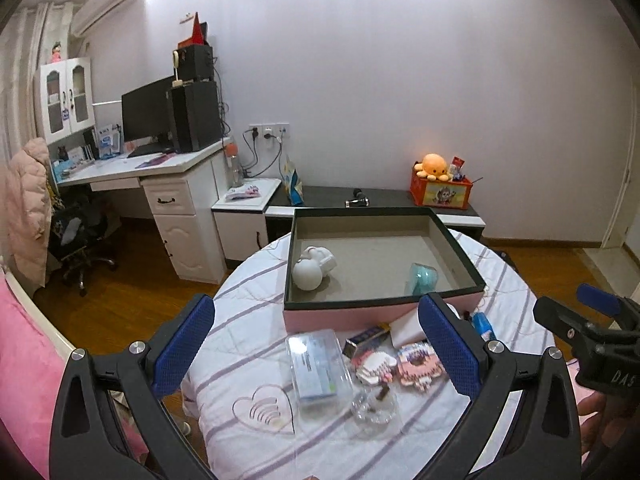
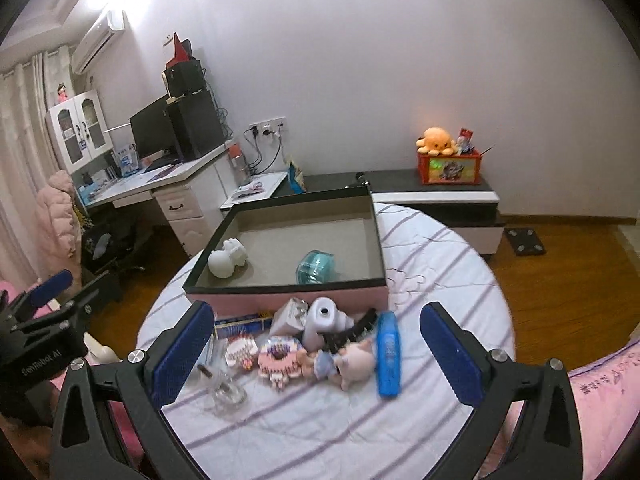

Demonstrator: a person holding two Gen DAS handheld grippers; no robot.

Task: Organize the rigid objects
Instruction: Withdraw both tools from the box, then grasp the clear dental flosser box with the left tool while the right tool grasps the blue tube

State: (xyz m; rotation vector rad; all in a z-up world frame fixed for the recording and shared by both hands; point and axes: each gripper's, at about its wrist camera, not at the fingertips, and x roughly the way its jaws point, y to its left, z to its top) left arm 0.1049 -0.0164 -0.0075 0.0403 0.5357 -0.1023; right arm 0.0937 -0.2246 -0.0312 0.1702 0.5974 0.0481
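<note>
A pink box (image 1: 352, 314) (image 2: 360, 298) with a dark rim stands on the round striped table (image 2: 440, 264). A white figurine (image 1: 314, 268) (image 2: 228, 260) and a teal container (image 1: 422, 278) (image 2: 316, 268) lie inside it. In front of the box are a clear plastic case (image 1: 318, 368), a glass bottle (image 1: 374, 402) (image 2: 224, 388), pink bead figures (image 1: 420, 364) (image 2: 280, 356), a white bottle (image 2: 322, 320), a pig doll (image 2: 352, 360) and a blue case (image 2: 388, 354). My left gripper (image 1: 318, 350) hovers open above the clear case. My right gripper (image 2: 318, 356) hangs open and empty over the doll pile.
A white desk (image 1: 132, 168) with a monitor and an office chair (image 1: 80, 236) stand at the left. A low dark cabinet (image 1: 380, 196) behind the table carries a red toy box (image 1: 440, 194). Pink bedding (image 2: 600, 392) borders the table's near side. Wooden floor surrounds the table.
</note>
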